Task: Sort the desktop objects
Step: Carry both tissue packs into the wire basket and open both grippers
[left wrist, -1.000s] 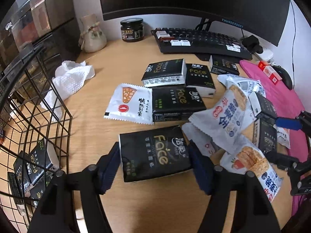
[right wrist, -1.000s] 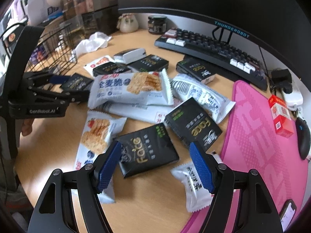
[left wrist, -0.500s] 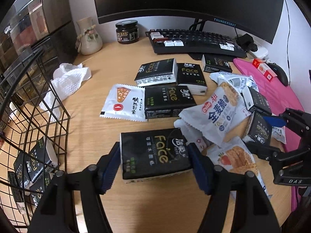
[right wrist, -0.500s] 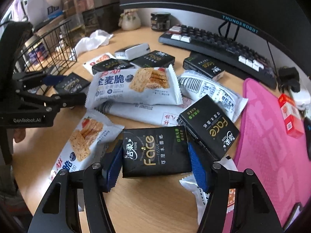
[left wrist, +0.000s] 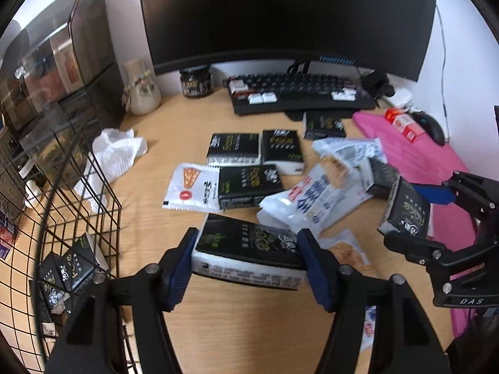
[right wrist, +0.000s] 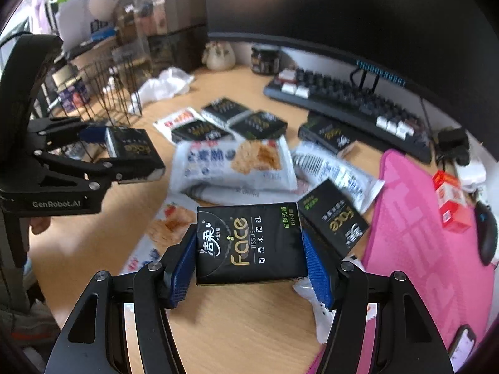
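My left gripper (left wrist: 249,265) is shut on a black Face tissue pack (left wrist: 249,249) and holds it tilted above the wooden desk (left wrist: 249,327). My right gripper (right wrist: 249,265) is shut on another black Face tissue pack (right wrist: 249,243), lifted off the desk; it also shows in the left wrist view (left wrist: 405,212). Several more black tissue packs (left wrist: 249,180) and white snack packets (left wrist: 321,193) lie in the middle of the desk. A black wire basket (left wrist: 78,218) at the left holds a few tissue packs (left wrist: 71,268).
A keyboard (left wrist: 299,96) and monitor (left wrist: 280,15) stand at the back. A pink mat (right wrist: 421,233) with a red box (right wrist: 452,199) and a mouse (right wrist: 488,237) lies at the right. A white cloth (left wrist: 115,152), vase (left wrist: 140,90) and jar (left wrist: 196,82) sit back left.
My right gripper closed on a tissue pack and lifted it. My left gripper raised and tilted its tissue pack off the desk.
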`<action>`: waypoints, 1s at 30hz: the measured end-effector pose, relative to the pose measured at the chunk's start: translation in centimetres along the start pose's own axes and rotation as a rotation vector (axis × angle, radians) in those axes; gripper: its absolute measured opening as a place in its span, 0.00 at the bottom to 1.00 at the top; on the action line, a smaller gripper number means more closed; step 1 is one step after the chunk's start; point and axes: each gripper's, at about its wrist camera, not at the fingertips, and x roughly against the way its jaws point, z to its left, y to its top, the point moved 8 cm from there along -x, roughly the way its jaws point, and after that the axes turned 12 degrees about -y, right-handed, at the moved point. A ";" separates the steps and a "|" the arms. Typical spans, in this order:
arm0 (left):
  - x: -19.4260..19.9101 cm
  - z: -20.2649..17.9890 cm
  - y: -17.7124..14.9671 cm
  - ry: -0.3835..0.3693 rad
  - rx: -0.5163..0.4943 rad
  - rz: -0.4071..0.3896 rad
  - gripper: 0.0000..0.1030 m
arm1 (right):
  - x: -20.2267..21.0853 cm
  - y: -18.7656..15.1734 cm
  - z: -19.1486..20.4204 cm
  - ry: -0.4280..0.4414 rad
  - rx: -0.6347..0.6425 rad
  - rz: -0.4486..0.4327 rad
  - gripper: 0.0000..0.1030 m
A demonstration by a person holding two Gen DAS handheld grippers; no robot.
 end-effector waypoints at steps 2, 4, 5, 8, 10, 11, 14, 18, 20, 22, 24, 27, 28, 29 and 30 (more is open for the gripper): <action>0.8 -0.1 0.3 0.002 0.006 -0.022 0.66 | 0.9 0.3 -0.1 -0.005 -0.003 -0.016 0.61; 1.3 -0.3 0.3 0.002 -0.007 -0.022 0.66 | 1.7 0.6 0.0 -0.007 -0.004 -0.031 0.61; 1.5 -0.3 0.4 0.004 -0.012 -0.028 0.66 | 2.3 0.9 0.0 -0.009 -0.005 -0.042 0.61; 2.7 -0.7 0.6 0.005 -0.018 -0.051 0.66 | 3.5 1.5 0.5 -0.004 -0.001 -0.064 0.61; 3.7 -0.8 0.9 0.007 -0.024 -0.072 0.66 | 4.1 1.8 1.0 0.002 0.002 -0.076 0.61; 4.1 -0.9 1.0 0.008 -0.025 -0.080 0.66 | 4.5 2.0 1.2 0.003 0.004 -0.084 0.61; 6.1 -1.0 1.8 0.020 -0.037 -0.121 0.66 | 5.8 2.9 1.7 0.008 0.003 -0.116 0.61; 10.0 -0.2 3.2 0.057 -0.038 -0.202 0.66 | 7.4 4.9 2.9 0.031 0.009 -0.164 0.61; 11.8 0.8 3.6 0.083 -0.031 -0.235 0.66 | 8.1 6.4 4.6 0.063 0.025 -0.192 0.61; 13.8 2.5 3.6 0.120 -0.012 -0.267 0.66 | 8.6 7.9 6.7 0.101 0.053 -0.214 0.61; 15.1 4.2 3.2 0.150 0.009 -0.277 0.66 | 9.0 9.2 9.2 0.134 0.090 -0.232 0.61; 16.7 7.1 1.8 0.196 0.054 -0.279 0.66 | 9.3 11.0 13.4 0.183 0.153 -0.255 0.61; 17.1 8.2 1.3 0.209 0.073 -0.278 0.66 | 9.3 11.4 14.5 0.196 0.167 -0.259 0.61; 17.5 9.2 0.9 0.222 0.090 -0.278 0.66 | 9.2 11.8 15.9 0.213 0.183 -0.262 0.61; 17.9 10.1 0.7 0.233 0.105 -0.279 0.66 | 9.2 12.0 17.2 0.228 0.196 -0.264 0.61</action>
